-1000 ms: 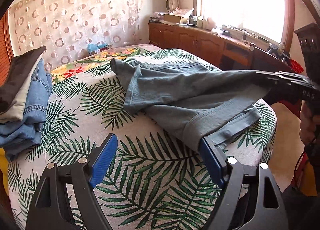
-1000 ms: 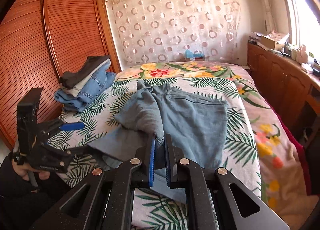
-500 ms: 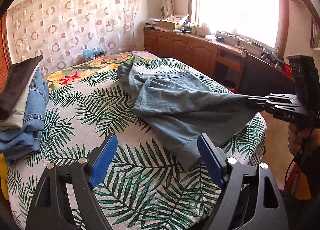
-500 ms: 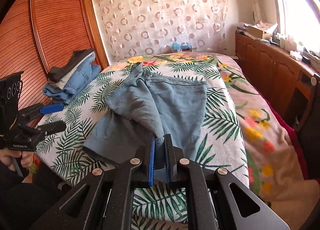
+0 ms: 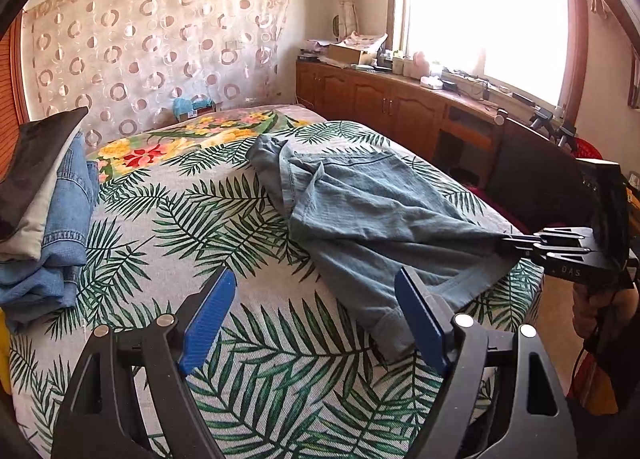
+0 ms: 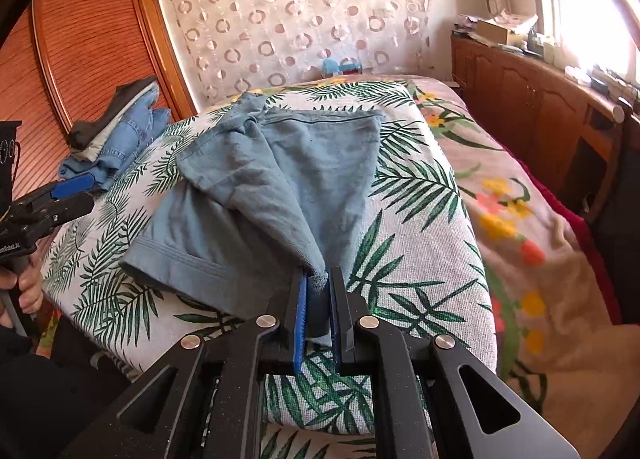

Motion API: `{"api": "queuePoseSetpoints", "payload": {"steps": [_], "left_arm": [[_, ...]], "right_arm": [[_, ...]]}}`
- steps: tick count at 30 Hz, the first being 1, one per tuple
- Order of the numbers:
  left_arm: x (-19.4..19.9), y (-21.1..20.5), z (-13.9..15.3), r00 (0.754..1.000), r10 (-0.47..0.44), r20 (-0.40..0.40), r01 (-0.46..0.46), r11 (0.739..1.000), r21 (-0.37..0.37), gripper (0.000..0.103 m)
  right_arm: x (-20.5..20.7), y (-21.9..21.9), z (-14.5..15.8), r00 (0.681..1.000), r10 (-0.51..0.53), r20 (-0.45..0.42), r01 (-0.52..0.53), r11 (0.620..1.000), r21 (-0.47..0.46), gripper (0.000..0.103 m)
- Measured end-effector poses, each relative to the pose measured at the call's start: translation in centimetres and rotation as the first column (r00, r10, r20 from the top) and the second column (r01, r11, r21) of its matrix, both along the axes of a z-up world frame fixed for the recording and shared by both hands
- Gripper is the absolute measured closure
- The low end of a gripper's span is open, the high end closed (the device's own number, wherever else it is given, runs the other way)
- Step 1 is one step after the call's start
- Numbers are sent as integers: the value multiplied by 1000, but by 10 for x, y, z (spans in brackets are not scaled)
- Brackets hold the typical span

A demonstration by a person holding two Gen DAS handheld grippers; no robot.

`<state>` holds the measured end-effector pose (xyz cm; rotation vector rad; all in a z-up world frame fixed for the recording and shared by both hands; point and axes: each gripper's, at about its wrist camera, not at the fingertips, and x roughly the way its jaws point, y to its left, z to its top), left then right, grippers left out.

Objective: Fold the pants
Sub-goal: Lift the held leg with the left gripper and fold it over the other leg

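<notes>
We've got the pants (image 6: 256, 195) lying rumpled across the leafy bed (image 6: 420, 195), one corner pinched tight in our right gripper (image 6: 318, 299) at the near edge. Our left gripper (image 5: 312, 319) hangs wide and empty over the sheet, just beside the hem.

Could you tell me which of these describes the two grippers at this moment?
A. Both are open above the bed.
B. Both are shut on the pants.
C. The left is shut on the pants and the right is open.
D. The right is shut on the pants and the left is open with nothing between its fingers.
D: the right gripper pinches a bunched edge of the light blue pants, while the left gripper stands wide open over the bedspread, holding nothing.
</notes>
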<state>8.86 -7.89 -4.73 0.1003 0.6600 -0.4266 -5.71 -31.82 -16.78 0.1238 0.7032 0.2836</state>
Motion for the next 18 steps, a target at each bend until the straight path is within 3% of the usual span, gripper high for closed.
{"api": "queuePoseSetpoints", "payload": {"steps": [8,13,18], "left_arm": [[22,11,3,999,36,12,-36,999,-1,20],[41,20,4,998,61,15,-61,998,5,20],[52,29,4,997,71,10,-71,997,3,20]], "right_arm": [[-10,-2,16,999,-23,27,24,999,-28,69],[1,10,33,996,28,84,-24,999,-49,60],[32,31,38,993,78,88,-73,995,-62,60]]}}
